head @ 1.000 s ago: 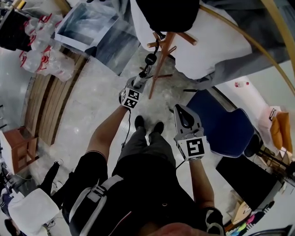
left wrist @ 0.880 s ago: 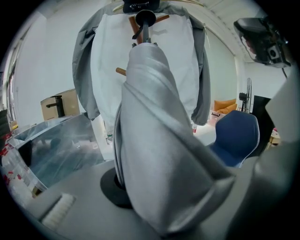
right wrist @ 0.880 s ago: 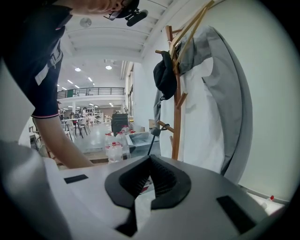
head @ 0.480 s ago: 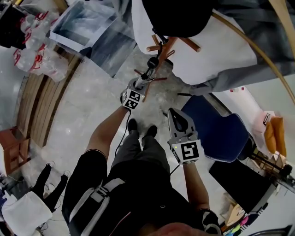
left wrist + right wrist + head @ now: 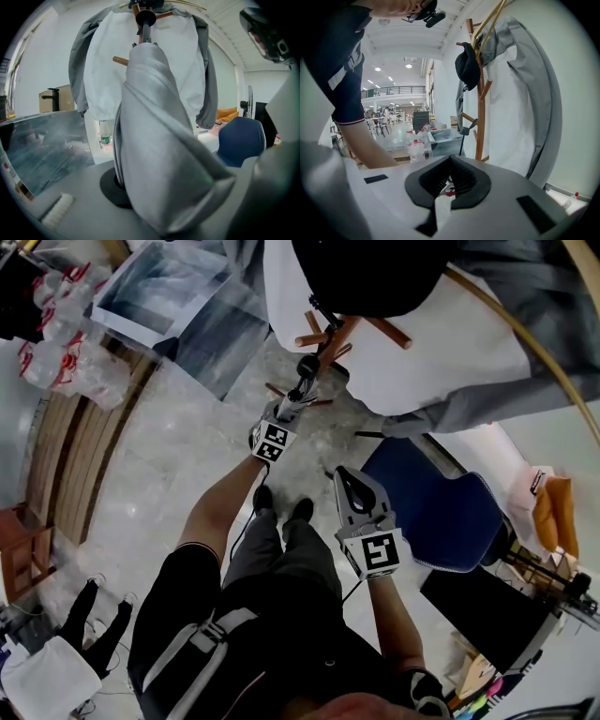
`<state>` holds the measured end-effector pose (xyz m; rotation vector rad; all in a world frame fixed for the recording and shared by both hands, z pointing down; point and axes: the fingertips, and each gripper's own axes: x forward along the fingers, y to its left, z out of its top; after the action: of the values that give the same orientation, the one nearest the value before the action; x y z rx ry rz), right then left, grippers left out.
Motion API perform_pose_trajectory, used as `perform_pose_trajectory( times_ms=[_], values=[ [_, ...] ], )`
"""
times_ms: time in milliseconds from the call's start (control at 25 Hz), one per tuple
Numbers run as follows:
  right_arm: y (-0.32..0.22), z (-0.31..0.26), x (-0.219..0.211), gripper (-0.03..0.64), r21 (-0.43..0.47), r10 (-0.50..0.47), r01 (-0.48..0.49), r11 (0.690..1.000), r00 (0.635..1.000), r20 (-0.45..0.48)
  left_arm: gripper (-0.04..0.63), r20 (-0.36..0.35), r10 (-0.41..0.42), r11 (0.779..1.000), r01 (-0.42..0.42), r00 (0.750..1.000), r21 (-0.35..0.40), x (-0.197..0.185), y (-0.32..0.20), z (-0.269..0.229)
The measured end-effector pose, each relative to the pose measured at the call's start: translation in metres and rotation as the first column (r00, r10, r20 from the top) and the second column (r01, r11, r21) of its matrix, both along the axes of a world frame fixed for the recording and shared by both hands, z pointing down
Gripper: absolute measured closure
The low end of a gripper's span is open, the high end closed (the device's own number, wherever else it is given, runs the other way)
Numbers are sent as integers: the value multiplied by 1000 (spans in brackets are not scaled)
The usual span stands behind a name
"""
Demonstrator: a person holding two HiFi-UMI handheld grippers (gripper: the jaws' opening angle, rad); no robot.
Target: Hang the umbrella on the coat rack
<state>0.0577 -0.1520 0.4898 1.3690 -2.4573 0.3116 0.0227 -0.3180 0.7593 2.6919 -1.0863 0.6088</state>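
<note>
A folded grey umbrella (image 5: 298, 390) sticks out of my left gripper (image 5: 289, 407), which is shut on it. Its black end cap (image 5: 307, 365) sits right beside the lower pegs of the wooden coat rack (image 5: 330, 334). In the left gripper view the umbrella's grey cloth (image 5: 154, 140) fills the middle, and the cap (image 5: 145, 18) points up at the rack's pegs (image 5: 121, 60). My right gripper (image 5: 354, 491) hangs lower and nearer my body, shut with nothing in it. From the right gripper view (image 5: 450, 161) the rack's post (image 5: 481, 103) stands ahead to the right.
A white and grey garment (image 5: 422, 343) and a black hat (image 5: 366, 273) hang on the rack. A blue chair (image 5: 441, 512) stands at the right. Packs of water bottles (image 5: 66, 343) and a framed picture (image 5: 178, 296) lie on the floor at the left.
The left gripper with the umbrella has sunk a little while staying by the rack's lower pegs. The right gripper has drifted left in the head view. Both grips are unchanged.
</note>
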Motion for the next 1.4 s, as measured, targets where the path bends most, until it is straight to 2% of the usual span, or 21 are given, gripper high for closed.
perform_pose_trajectory(
  times_ms=[240, 560, 760, 920, 1040, 1400],
  values=[
    [-1, 11, -4, 617, -7, -11, 11, 1000, 1000, -12, 489, -56, -20, 1000, 20, 998, -6, 5, -5, 9],
    [1, 27, -6, 617, -81, -15, 11, 997, 999, -50, 486, -105, -31, 1000, 30, 994, -7, 17, -12, 18],
    [-6, 31, -7, 617, -59, 1, -3, 998, 999, -34, 482, -125, -33, 999, 35, 992, 14, 22, -19, 20],
    [-14, 34, -7, 617, -22, 20, -20, 1000, 1000, 9, 479, -128, -27, 999, 32, 991, 34, 26, -26, 23],
    [-13, 38, -8, 617, -53, 17, -17, 998, 1000, -11, 472, -130, -36, 998, 42, 991, 41, 26, -31, 24],
    [-13, 44, -10, 617, -72, 9, -11, 997, 1000, -19, 460, -114, -57, 996, 64, 992, 55, 21, -34, 26]
  ],
)
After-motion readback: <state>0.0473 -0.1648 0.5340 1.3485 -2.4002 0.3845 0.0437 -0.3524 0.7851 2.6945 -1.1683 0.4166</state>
